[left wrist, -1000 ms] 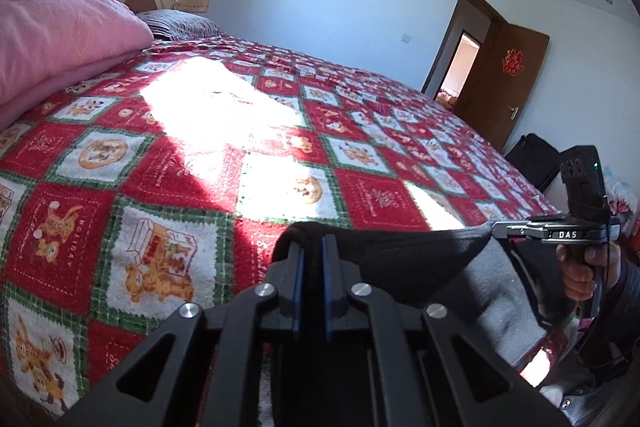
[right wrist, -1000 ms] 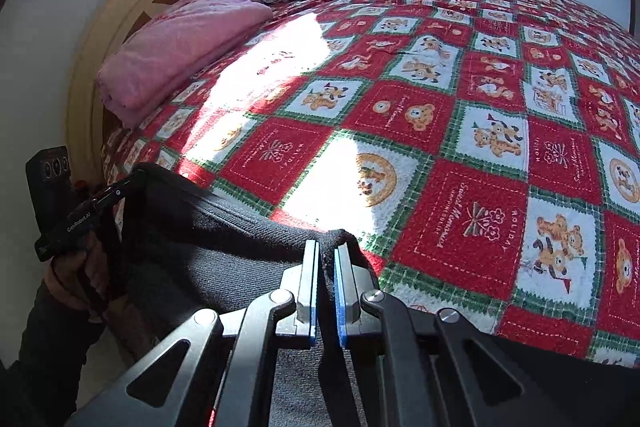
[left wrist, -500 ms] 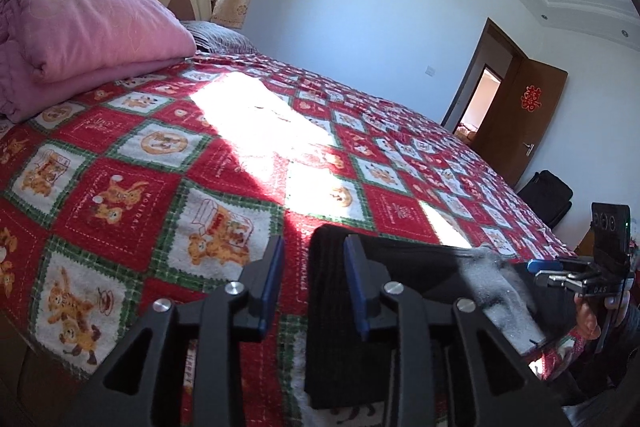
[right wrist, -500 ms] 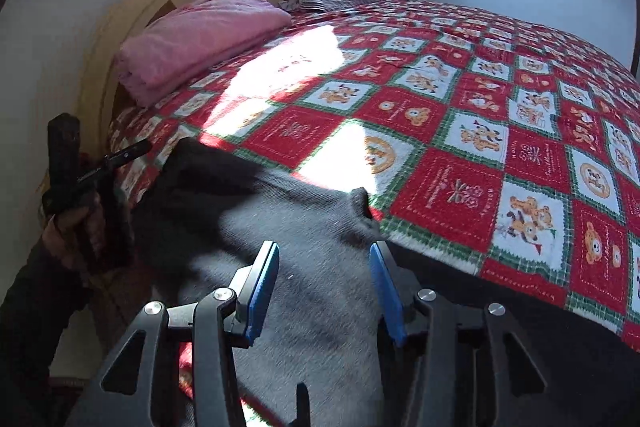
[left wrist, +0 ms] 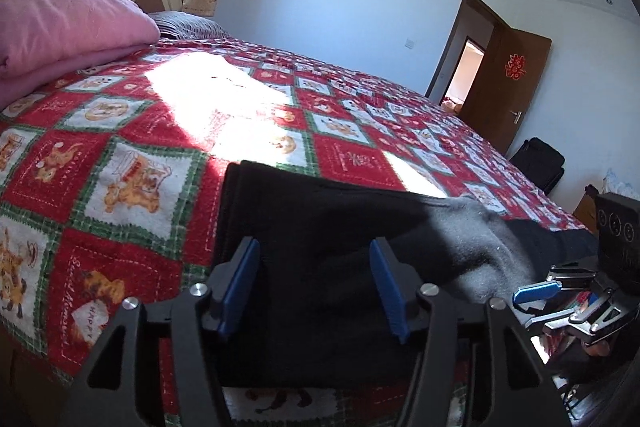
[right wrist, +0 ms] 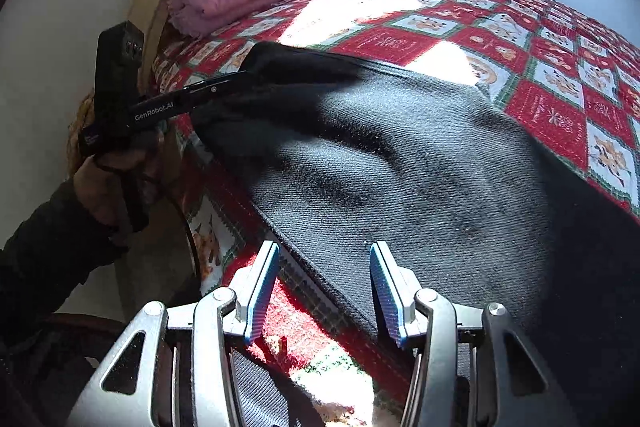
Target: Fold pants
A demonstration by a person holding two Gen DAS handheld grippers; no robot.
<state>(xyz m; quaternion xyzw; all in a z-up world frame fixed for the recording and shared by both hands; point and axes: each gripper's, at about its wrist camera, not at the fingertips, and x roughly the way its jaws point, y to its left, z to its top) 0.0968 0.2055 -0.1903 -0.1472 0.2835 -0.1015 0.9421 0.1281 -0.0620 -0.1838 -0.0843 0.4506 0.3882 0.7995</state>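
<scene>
Dark pants [left wrist: 320, 227] lie at the bed's [left wrist: 120, 131] near edge; left gripper [left wrist: 316, 287] and right gripper [right wrist: 324, 291] gape wide above them, gripping nothing.

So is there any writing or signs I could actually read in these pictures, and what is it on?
"GenRobot.AI": on the black arm of the left tool, seen from the right wrist.
"HAPPY": on a square of the quilt.
Cursive words on the quilt's red squares: too blurred to read.
Red ornament on the door: a decorative sign, too small to read.
</scene>
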